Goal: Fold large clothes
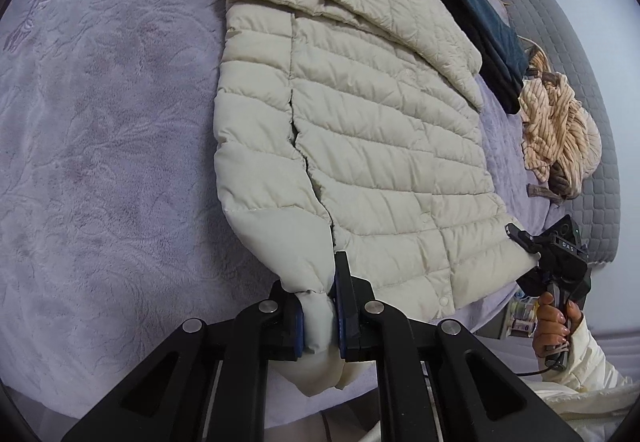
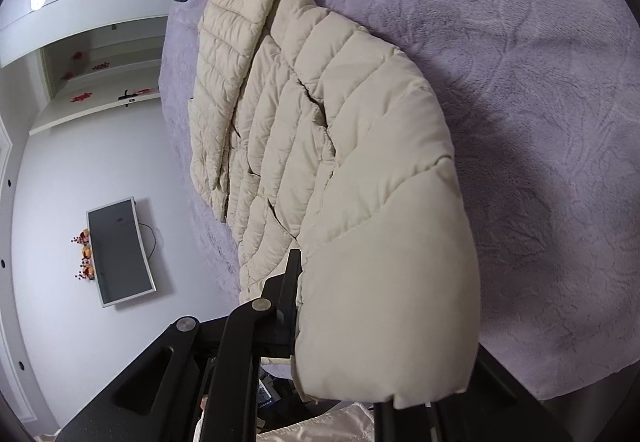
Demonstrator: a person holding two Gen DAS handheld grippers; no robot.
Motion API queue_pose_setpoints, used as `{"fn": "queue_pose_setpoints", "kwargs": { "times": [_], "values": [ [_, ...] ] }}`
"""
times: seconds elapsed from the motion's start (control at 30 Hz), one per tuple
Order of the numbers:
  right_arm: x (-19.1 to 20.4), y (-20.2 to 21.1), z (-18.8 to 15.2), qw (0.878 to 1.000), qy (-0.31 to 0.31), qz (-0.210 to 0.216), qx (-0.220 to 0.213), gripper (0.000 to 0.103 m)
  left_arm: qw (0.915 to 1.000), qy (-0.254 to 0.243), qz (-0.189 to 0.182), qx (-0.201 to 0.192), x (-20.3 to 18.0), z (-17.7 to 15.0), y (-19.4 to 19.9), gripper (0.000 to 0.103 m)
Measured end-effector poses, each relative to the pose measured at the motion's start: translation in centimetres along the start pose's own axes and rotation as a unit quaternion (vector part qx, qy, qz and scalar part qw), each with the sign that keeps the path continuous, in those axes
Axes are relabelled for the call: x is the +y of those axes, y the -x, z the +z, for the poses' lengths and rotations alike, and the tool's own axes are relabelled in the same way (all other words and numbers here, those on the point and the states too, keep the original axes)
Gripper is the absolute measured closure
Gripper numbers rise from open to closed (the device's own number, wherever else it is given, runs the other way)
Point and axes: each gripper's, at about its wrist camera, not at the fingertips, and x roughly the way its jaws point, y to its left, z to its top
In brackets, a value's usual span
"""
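Observation:
A cream quilted puffer jacket lies spread on a lavender plush bedspread, one sleeve folded across its upper part. My left gripper is shut on one bottom corner of the jacket, cream fabric bunched between its blue pads. In the same view my right gripper pinches the other bottom corner, held by a person's hand. In the right wrist view the jacket hem drapes over my right gripper and hides one finger. Both corners are raised a little off the bedspread.
Folded jeans and dark clothes lie beside the jacket, with a crumpled striped garment and a grey quilted pad beyond. The bed edge runs close to both grippers. A wall-mounted screen and white shelves stand past the bed.

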Motion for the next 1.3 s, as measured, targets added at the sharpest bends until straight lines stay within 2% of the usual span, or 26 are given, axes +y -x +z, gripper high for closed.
{"fn": "queue_pose_setpoints", "kwargs": {
  "times": [0.17, 0.37, 0.7, 1.0, 1.3],
  "values": [
    [2.0, 0.4, 0.4, 1.000, 0.017, 0.021, -0.002, 0.089, 0.9994, 0.002, -0.024, -0.025, -0.4, 1.2, 2.0, 0.090],
    [6.1, 1.6, 1.3, 0.997, 0.062, 0.054, -0.008, 0.089, 0.9964, 0.006, -0.054, -0.066, -0.8, 3.4, 5.1, 0.090],
    [13.7, 3.2, 4.3, 0.987, 0.137, 0.083, -0.020, 0.089, 0.9850, 0.008, -0.077, -0.154, -2.2, 8.3, 9.9, 0.090],
    [19.3, 2.4, 9.0, 0.980, 0.185, 0.071, -0.019, 0.089, 0.9758, 0.012, -0.059, -0.210, -3.4, 14.3, 11.6, 0.090],
    [22.9, -0.7, 15.3, 0.978, 0.204, 0.047, -0.019, 0.089, 0.9754, 0.020, -0.016, -0.219, -3.0, 20.6, 9.6, 0.090]
  ]
}}
